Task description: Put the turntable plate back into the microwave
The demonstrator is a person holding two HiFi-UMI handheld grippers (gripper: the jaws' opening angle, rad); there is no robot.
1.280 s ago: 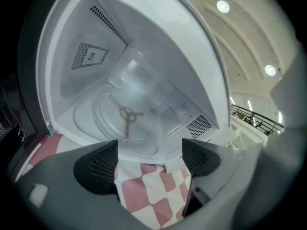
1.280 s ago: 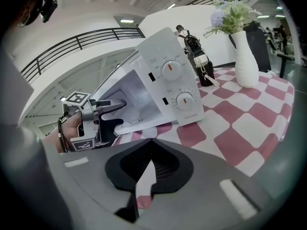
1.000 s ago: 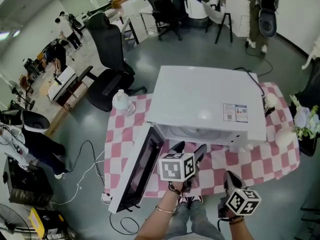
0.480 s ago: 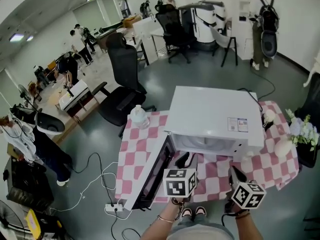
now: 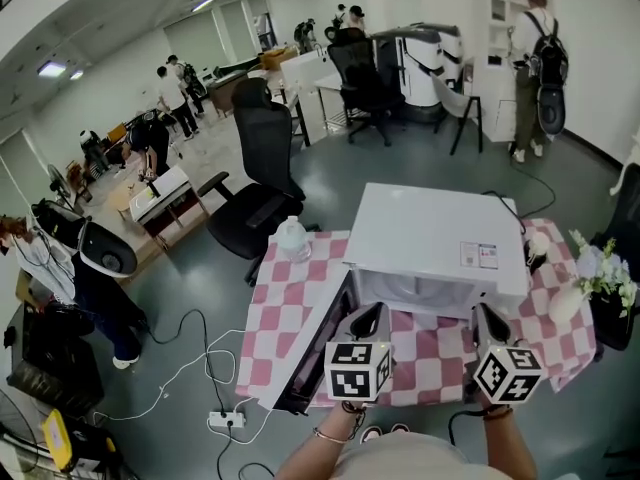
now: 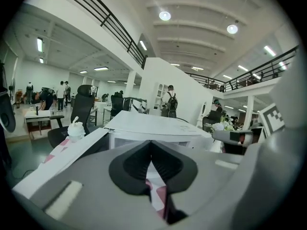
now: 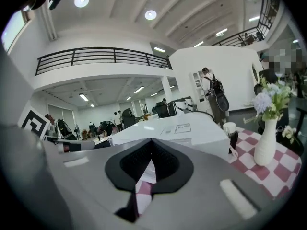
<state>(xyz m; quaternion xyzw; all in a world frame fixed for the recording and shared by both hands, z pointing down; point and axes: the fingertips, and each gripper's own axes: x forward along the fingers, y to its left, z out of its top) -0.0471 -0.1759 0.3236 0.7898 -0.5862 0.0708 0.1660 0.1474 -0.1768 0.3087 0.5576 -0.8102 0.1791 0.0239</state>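
Observation:
The white microwave [image 5: 430, 238] stands on a pink-and-white checkered table [image 5: 290, 303], its door [image 5: 315, 343] swung open to the left. The cavity [image 5: 420, 293] looks pale inside; I cannot make out the turntable plate there. My left gripper [image 5: 367, 320] hangs in front of the opening, jaws shut with nothing between them, as the left gripper view [image 6: 151, 147] shows. My right gripper [image 5: 490, 320] is level with it by the microwave's front right corner, also shut and empty [image 7: 152, 145]. Both point roughly level at the microwave [image 6: 148, 128] [image 7: 168, 131].
A clear plastic bottle [image 5: 292, 238] stands on the table left of the microwave. A white vase with flowers [image 5: 598, 263] and a dark cup [image 5: 535, 248] stand at the right. Office chairs [image 5: 262, 168], floor cables [image 5: 200, 368] and people surround the table.
Both grippers rose from the microwave's opening and now point more level. The left gripper's jaws went from open to shut with nothing in them. The head view tilted up.

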